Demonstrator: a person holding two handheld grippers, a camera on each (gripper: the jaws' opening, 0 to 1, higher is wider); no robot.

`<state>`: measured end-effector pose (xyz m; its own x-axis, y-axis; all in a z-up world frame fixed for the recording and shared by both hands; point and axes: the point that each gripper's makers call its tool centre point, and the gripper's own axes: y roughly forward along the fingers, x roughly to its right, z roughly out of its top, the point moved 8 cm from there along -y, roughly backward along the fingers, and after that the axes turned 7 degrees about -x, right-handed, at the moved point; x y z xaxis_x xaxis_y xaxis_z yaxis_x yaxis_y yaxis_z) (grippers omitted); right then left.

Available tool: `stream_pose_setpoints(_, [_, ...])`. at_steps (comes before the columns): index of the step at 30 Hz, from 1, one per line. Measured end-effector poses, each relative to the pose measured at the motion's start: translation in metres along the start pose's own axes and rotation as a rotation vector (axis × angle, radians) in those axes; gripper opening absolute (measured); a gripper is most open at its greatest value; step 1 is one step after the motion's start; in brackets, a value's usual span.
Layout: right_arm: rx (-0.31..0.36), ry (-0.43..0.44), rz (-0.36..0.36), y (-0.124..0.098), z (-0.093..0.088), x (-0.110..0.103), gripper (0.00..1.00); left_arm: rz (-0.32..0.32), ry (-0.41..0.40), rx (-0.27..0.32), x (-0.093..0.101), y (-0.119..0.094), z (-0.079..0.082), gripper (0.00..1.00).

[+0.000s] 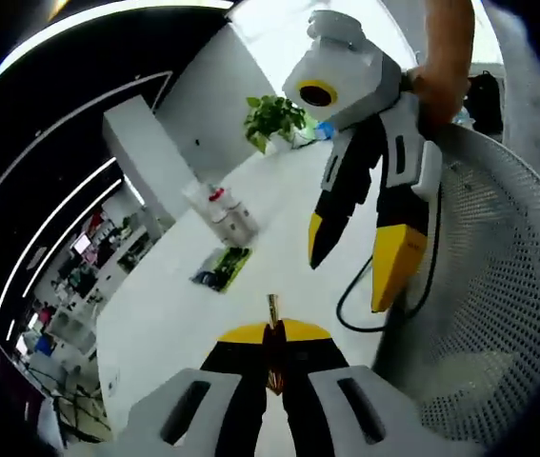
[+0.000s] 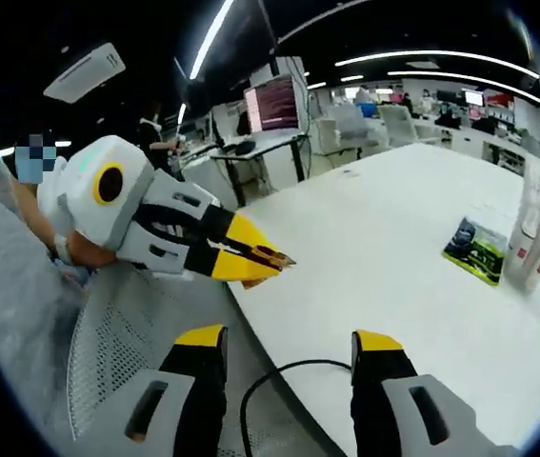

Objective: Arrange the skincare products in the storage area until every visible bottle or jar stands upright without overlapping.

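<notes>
Two or three clear bottles (image 1: 227, 214), one with a red cap, stand upright and close together on the white table (image 1: 170, 319); in the right gripper view the bottles (image 2: 536, 238) are at the far right edge. A green packet (image 1: 224, 268) lies flat just in front of them, and the packet (image 2: 479, 249) sits left of them in the right gripper view. My left gripper (image 1: 271, 335) is shut, with a thin brownish sliver at its tips; it also shows as the left gripper (image 2: 271, 257) over the table edge. My right gripper (image 2: 289, 338) is open with nothing in it, and the right gripper (image 1: 355, 271) hangs over the table's near edge.
A grey mesh chair (image 1: 498, 314) stands against the table; the chair (image 2: 108, 352) lies under both grippers. A black cable (image 1: 355, 305) loops at the table edge. A potted plant (image 1: 271, 119) stands at the far end. Desks and monitors (image 2: 274, 105) lie beyond.
</notes>
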<state>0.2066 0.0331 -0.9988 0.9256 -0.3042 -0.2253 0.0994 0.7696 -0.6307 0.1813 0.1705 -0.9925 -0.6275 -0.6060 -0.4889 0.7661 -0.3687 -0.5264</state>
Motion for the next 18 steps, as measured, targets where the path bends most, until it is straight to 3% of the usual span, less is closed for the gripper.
stream_pose_setpoints(4, [0.018, 0.072, 0.058, -0.001, 0.007, 0.004, 0.43, 0.000, 0.033, 0.001, 0.001, 0.000, -0.001, 0.00])
stream_pose_setpoints(11, [0.056, 0.131, 0.076, -0.001, 0.017, 0.011, 0.38, -0.010, 0.064, -0.003, 0.003, 0.001, 0.000, 0.00])
stream_pose_setpoints(14, [0.054, 0.168, 0.169, 0.005, 0.020, 0.003, 0.35, -0.017, 0.093, 0.001, 0.005, 0.002, 0.001, 0.00])
stream_pose_setpoints(18, [0.040, 0.143, 0.151, 0.012, 0.021, 0.002, 0.35, -0.022, 0.127, 0.008, 0.007, 0.002, 0.003, 0.00])
